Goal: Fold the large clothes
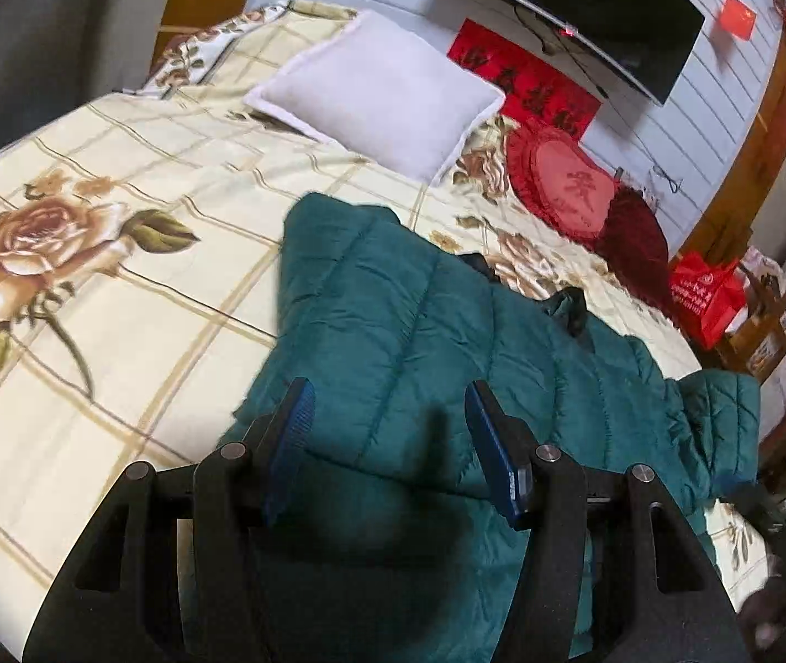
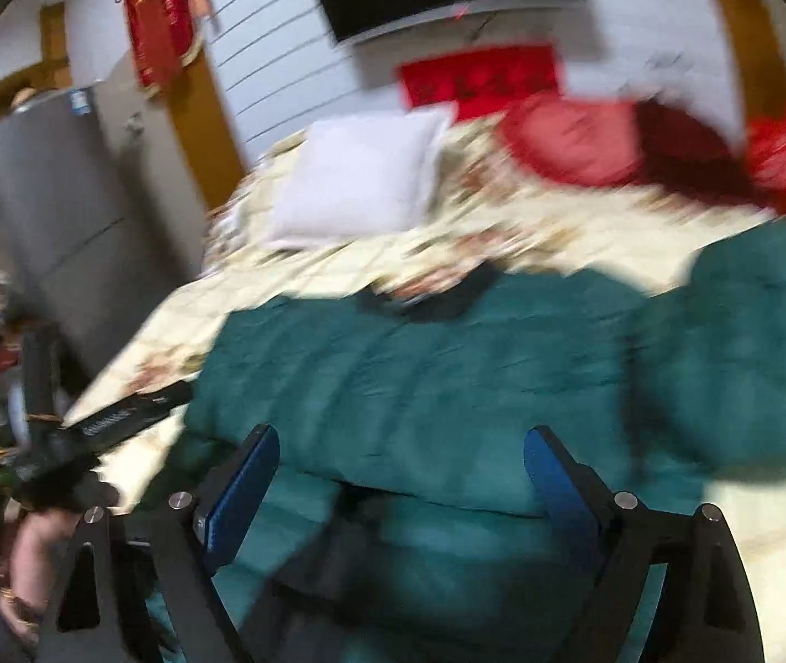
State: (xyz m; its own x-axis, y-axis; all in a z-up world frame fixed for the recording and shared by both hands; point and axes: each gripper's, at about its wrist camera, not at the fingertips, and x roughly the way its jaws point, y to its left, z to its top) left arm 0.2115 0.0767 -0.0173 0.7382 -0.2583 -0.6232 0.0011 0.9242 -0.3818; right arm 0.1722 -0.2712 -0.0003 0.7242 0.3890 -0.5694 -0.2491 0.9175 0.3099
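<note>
A teal quilted puffer jacket (image 1: pixel 420 320) lies on a floral bedspread (image 1: pixel 116 210), partly folded, with one flap laid over its body and a sleeve (image 1: pixel 724 414) out at the right. My left gripper (image 1: pixel 390 403) is open and empty, just above the jacket's near part. In the blurred right wrist view the jacket (image 2: pixel 420 375) fills the middle, its dark collar (image 2: pixel 448 293) at the far side. My right gripper (image 2: pixel 401 453) is open and empty over the jacket's near edge. The left gripper (image 2: pixel 116 420) shows at the jacket's left edge.
A white pillow (image 1: pixel 381 94) and red heart cushions (image 1: pixel 569 188) lie at the head of the bed. A red bag (image 1: pixel 707 293) sits on a wooden chair at the right. A grey cabinet (image 2: pixel 78 210) stands left of the bed. A television (image 1: pixel 586 5) hangs on the wall.
</note>
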